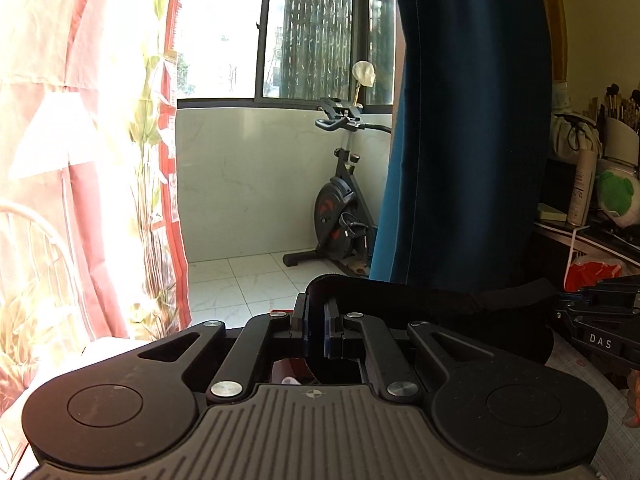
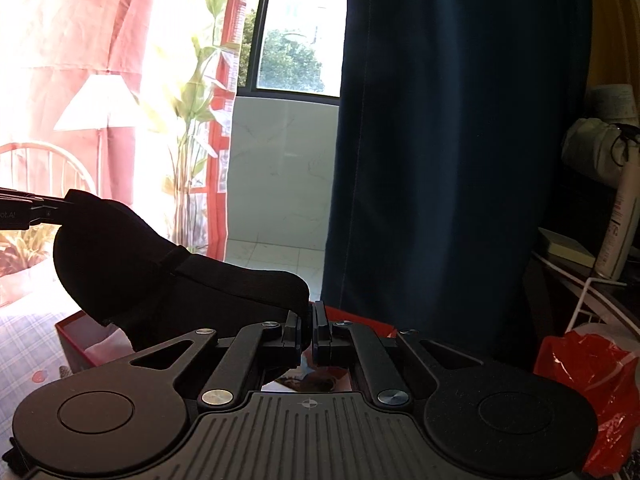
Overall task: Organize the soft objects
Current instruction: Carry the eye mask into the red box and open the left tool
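Black sleep mask (image 2: 160, 276) is held in the air between both grippers, above a red box (image 2: 76, 340). One end is pinched by the left gripper (image 1: 318, 320), the other end is clamped by the right gripper (image 2: 313, 326). Plaid cloth (image 2: 24, 344) is seen below. Blue curtain (image 1: 460, 120) and exercise bike (image 1: 340, 208) are seen farther back.
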The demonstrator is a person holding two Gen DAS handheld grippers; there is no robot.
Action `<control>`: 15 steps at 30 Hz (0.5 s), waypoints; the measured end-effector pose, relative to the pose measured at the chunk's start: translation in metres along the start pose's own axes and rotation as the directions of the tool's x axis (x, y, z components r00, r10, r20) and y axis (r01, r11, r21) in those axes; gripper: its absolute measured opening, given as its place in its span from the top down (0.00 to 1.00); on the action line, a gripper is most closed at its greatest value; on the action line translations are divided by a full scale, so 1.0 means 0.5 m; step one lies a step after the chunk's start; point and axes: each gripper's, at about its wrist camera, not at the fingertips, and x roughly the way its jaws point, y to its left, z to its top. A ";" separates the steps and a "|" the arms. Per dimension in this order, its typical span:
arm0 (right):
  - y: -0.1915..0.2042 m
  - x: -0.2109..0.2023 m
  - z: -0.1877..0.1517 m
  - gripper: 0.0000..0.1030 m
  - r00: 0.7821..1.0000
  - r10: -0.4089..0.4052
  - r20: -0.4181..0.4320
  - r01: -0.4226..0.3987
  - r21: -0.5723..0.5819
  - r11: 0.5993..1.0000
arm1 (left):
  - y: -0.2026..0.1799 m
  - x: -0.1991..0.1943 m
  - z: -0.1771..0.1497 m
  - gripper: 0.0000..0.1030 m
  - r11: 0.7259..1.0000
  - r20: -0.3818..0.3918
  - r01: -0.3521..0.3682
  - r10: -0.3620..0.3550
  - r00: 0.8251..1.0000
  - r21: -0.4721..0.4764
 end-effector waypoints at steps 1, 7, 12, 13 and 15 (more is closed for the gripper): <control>-0.004 0.021 0.000 0.96 1.000 -0.015 0.002 0.015 0.001 1.000 | -0.003 0.020 0.003 0.93 1.000 -0.002 -0.006 0.006 1.000 0.000; -0.015 0.126 -0.016 0.96 0.998 -0.051 -0.030 0.051 0.007 0.999 | -0.004 0.130 -0.010 0.93 0.999 -0.066 -0.032 0.030 0.997 -0.021; -0.005 0.178 -0.042 0.96 0.995 -0.025 -0.099 0.024 -0.014 1.000 | -0.001 0.181 -0.042 0.92 0.999 -0.153 -0.020 0.016 0.988 -0.029; -0.003 0.183 -0.048 0.95 0.993 -0.020 -0.114 0.018 -0.018 1.000 | -0.001 0.183 -0.049 0.92 1.000 -0.165 -0.017 0.013 0.986 -0.024; 0.004 0.190 -0.058 0.91 0.989 -0.016 -0.144 0.012 -0.029 1.000 | -0.001 0.186 -0.054 0.91 1.000 -0.186 -0.004 0.001 0.983 -0.019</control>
